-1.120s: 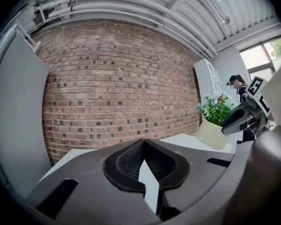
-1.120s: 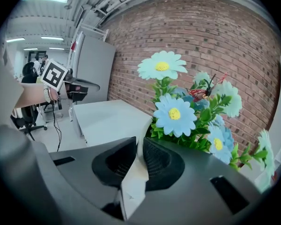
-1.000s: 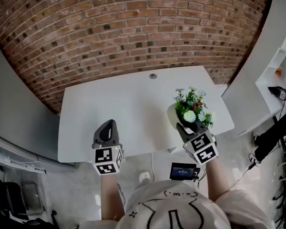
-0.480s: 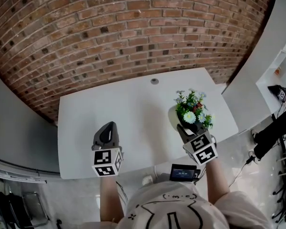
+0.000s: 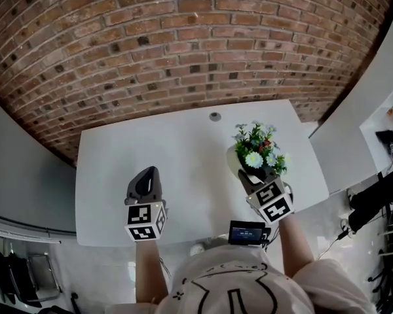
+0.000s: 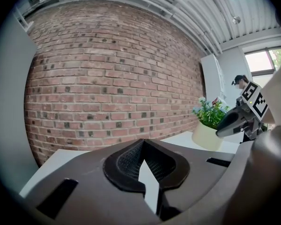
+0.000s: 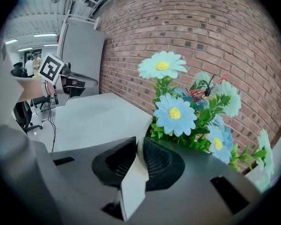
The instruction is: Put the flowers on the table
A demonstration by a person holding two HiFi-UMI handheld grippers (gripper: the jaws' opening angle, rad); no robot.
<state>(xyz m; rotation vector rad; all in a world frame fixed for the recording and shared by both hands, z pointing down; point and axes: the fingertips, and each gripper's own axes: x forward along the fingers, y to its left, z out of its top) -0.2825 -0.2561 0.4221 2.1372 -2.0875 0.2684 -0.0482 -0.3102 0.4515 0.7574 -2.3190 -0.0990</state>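
Note:
A cream pot (image 5: 234,159) of green leaves with blue and white flowers (image 5: 254,145) sits over the right part of the white table (image 5: 183,146). My right gripper (image 5: 245,174) is shut on the pot's near rim (image 7: 132,184), and the flowers (image 7: 174,114) rise just beyond the jaws. Whether the pot's base touches the tabletop I cannot tell. My left gripper (image 5: 146,177) hovers over the table's front left, shut with nothing between its pads (image 6: 126,161). In the left gripper view the pot (image 6: 206,136) and the right gripper (image 6: 234,119) appear at the right.
A brick wall (image 5: 183,38) runs behind the table. A small round cable hole (image 5: 215,116) sits at the table's far edge. A small screen device (image 5: 247,232) lies below the front edge. A white cabinet (image 5: 370,103) stands at the right, a grey partition (image 5: 19,169) at the left.
The right gripper and the pot have shifted slightly left, farther in from the table's right edge. The left gripper has stayed in about the same place.

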